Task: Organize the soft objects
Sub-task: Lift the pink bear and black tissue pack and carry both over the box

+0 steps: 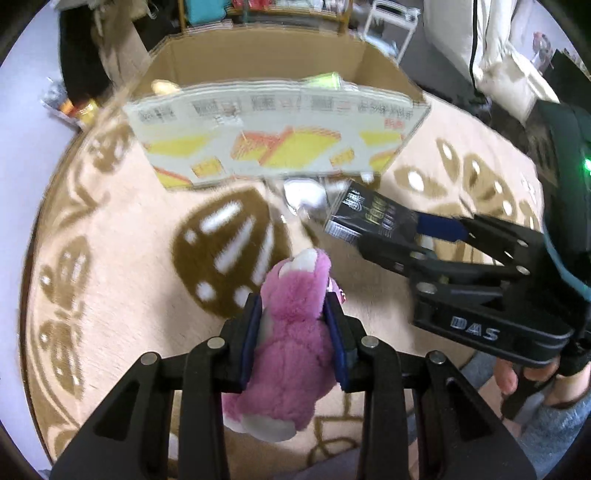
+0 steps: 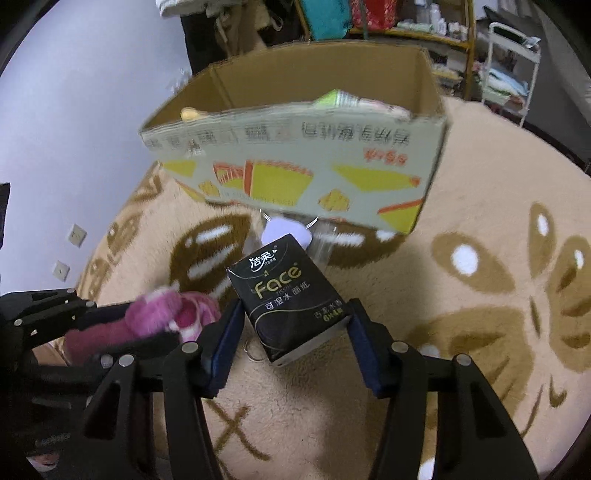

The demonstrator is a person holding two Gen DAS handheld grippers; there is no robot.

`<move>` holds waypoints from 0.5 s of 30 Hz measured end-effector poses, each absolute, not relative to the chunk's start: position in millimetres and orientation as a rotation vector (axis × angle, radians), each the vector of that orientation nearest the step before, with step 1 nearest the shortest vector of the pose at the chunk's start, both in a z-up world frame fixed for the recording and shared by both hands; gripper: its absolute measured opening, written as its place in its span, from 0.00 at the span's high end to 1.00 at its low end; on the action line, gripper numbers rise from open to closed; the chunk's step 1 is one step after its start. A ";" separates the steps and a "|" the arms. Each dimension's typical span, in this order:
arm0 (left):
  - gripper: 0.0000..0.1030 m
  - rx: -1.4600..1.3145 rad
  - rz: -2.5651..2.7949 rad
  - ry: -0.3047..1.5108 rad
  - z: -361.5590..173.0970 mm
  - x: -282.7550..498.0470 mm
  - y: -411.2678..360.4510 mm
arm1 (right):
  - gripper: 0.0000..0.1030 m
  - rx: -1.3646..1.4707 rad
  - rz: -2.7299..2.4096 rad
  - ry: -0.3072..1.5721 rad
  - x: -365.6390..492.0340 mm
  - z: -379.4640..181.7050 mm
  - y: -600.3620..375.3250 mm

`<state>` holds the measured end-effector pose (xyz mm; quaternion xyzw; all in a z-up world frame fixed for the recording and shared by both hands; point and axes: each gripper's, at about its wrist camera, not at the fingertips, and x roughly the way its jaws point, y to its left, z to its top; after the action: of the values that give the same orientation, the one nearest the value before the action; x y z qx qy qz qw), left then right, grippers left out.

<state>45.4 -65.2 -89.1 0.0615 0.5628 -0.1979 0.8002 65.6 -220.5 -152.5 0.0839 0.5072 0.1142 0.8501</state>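
My left gripper (image 1: 293, 308) is shut on a pink plush toy (image 1: 288, 332) and holds it above the rug. My right gripper (image 2: 293, 314) is shut on a black tissue pack (image 2: 288, 295) marked "Face". In the left wrist view the right gripper (image 1: 369, 218) comes in from the right with the tissue pack (image 1: 369, 214). In the right wrist view the left gripper (image 2: 177, 321) shows at the left with the pink plush toy (image 2: 166, 310). An open cardboard box (image 1: 280, 147) stands ahead of both; it also shows in the right wrist view (image 2: 295, 162). Some items lie inside it.
A beige rug (image 2: 480, 221) with brown patterns covers the floor. A clear wrapped white object (image 2: 291, 230) lies by the box's front. A key ring (image 2: 253, 350) lies on the rug. Shelves (image 2: 406, 22) and a white cart (image 2: 513, 62) stand behind the box.
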 end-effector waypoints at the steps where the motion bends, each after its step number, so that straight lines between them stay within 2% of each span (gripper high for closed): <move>1: 0.69 0.124 -0.415 1.177 -83.6 45.5 -62.8 | 0.42 0.193 0.239 1.042 61.3 -143.6 -223.7; 10: 0.69 0.099 -0.342 0.877 -23.8 40.6 -61.0 | 0.42 0.257 0.177 0.761 34.4 -72.1 -244.4; 15: 0.69 0.093 -0.300 0.716 3.1 37.3 -59.1 | 0.42 0.281 0.160 0.664 30.9 -48.7 -251.7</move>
<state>37.3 -59.1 3.1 0.0454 0.3488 -0.1461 0.9246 30.9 -251.7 -48.7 0.1374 0.3247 0.0783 0.9325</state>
